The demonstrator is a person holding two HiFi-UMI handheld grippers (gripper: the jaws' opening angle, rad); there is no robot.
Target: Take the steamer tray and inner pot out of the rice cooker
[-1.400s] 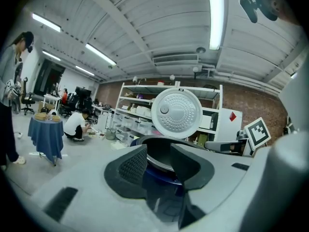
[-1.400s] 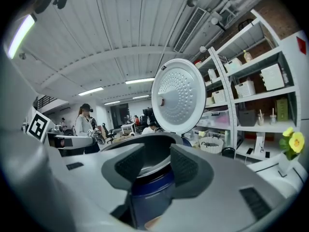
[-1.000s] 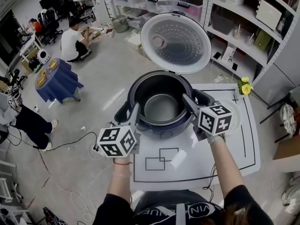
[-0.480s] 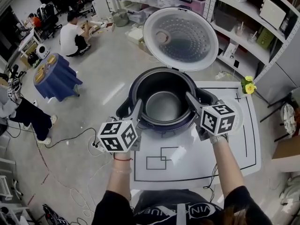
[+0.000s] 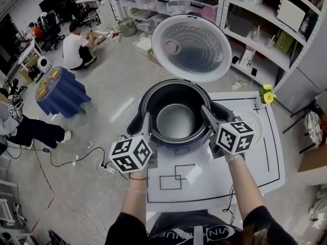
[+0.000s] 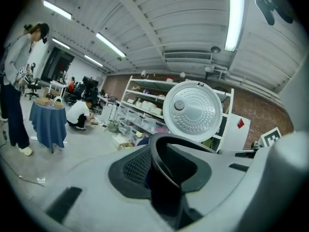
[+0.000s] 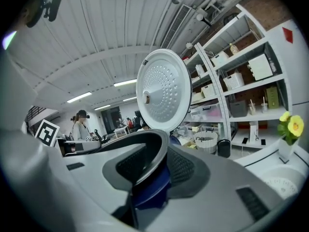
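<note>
Little has shifted since a moment ago: both grippers sit at the same spots on the pot's rim, and their jaws have just been closing with that rim between them. In the left gripper view and the right gripper view the pads look pressed on either side of the rim, so the left gripper (image 5: 147,124) grasps the inner pot (image 5: 176,120) at its left side and the right gripper (image 5: 205,112) grasps it at its right. The pot sits sunk in the rice cooker (image 5: 179,141), so its outer wall is hidden and only the rim and the grey inside show. Both marker cubes, left (image 5: 130,154) and right (image 5: 235,136), cover the hands behind them. A white steamer tray (image 5: 257,129) lies just beside the cooker toward the table's right edge, partly hidden by the right cube and hard to tell from the white top. The cooker stands at the far left corner of the table (image 5: 214,177), its lid (image 5: 191,47) upright and open. Yellow flowers (image 5: 266,94) stand at the far right corner. The table's near edge is cut off by the person's body. Beyond are a grey floor with cables (image 5: 76,157), shelves (image 5: 265,45), a blue-draped round table (image 5: 61,91), a crouching person (image 5: 74,47), and another person (image 5: 20,124) cut off at the left.
</note>
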